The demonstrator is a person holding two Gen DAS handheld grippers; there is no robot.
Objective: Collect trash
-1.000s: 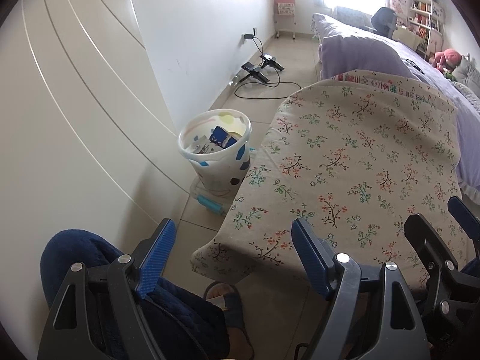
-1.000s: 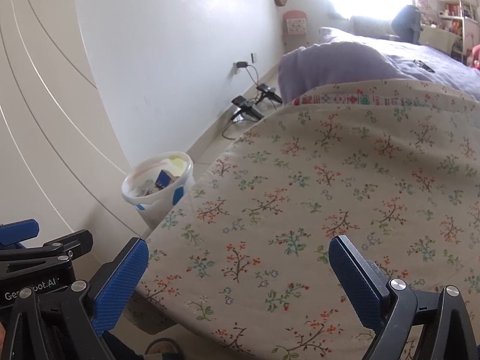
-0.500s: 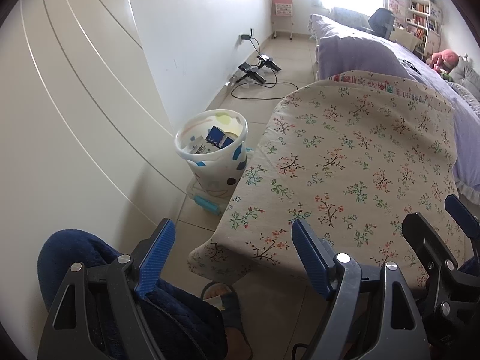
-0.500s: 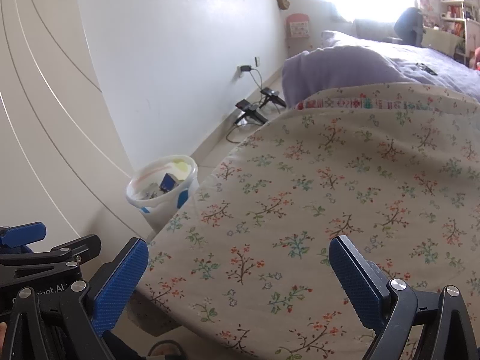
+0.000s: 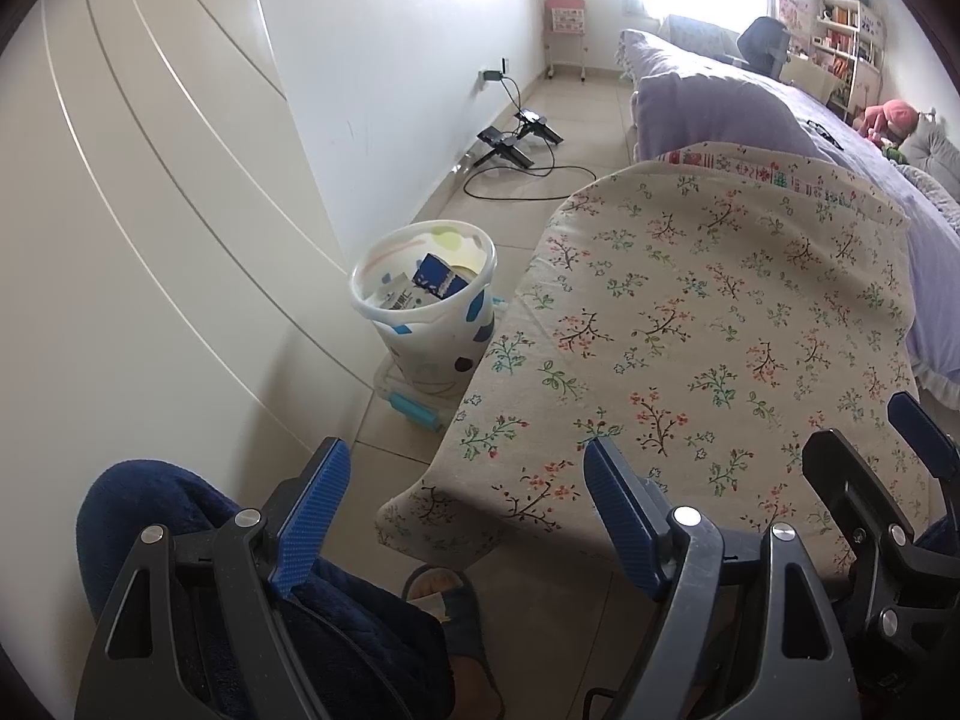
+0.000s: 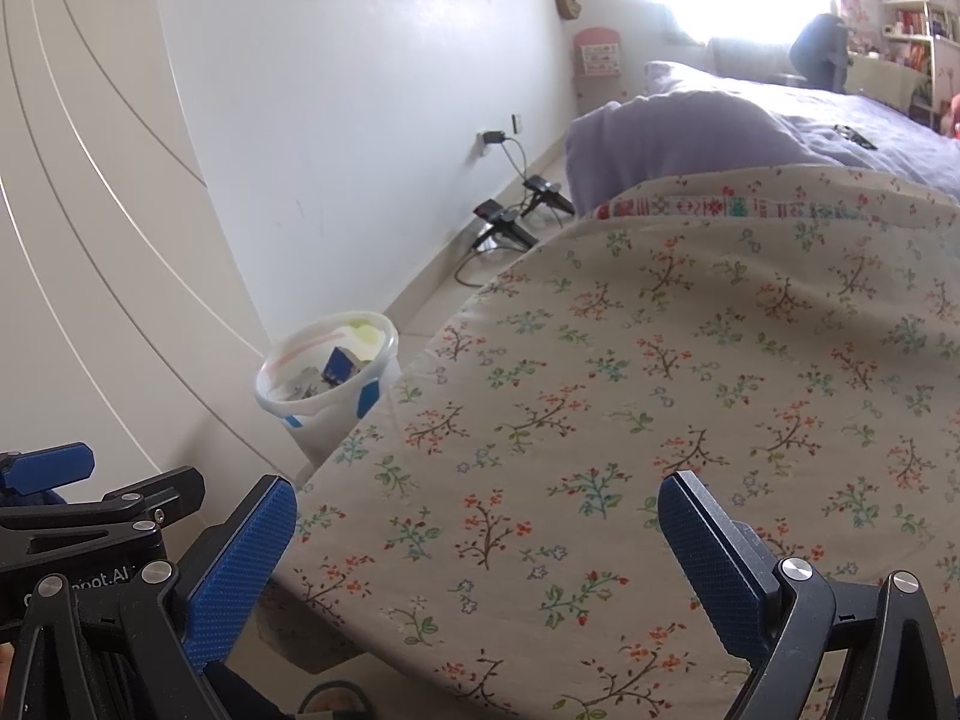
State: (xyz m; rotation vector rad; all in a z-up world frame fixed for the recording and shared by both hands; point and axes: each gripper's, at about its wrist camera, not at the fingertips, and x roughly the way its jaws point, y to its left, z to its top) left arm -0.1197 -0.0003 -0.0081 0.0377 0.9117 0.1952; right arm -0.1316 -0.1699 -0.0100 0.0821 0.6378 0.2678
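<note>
Both the left gripper point(image 5: 462, 516) and right gripper point(image 6: 477, 546) gape wide, empty; trash sits in the white bin point(image 5: 427, 306) on the floor left of the floral cloth point(image 5: 708, 324), light crushable cartons, best pinched by an edge

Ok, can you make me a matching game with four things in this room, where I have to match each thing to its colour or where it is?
Things:
1. trash bin
2. floral cloth
3. bedspread
4. chargers

Colours and places:
A. lilac, on the bed behind the table
B. white with blue patches, on the floor by the wall
C. black, lying on the floor with cables to the wall socket
D. beige with small flower sprigs, draped over the table

Pairs: 1-B, 2-D, 3-A, 4-C
</note>
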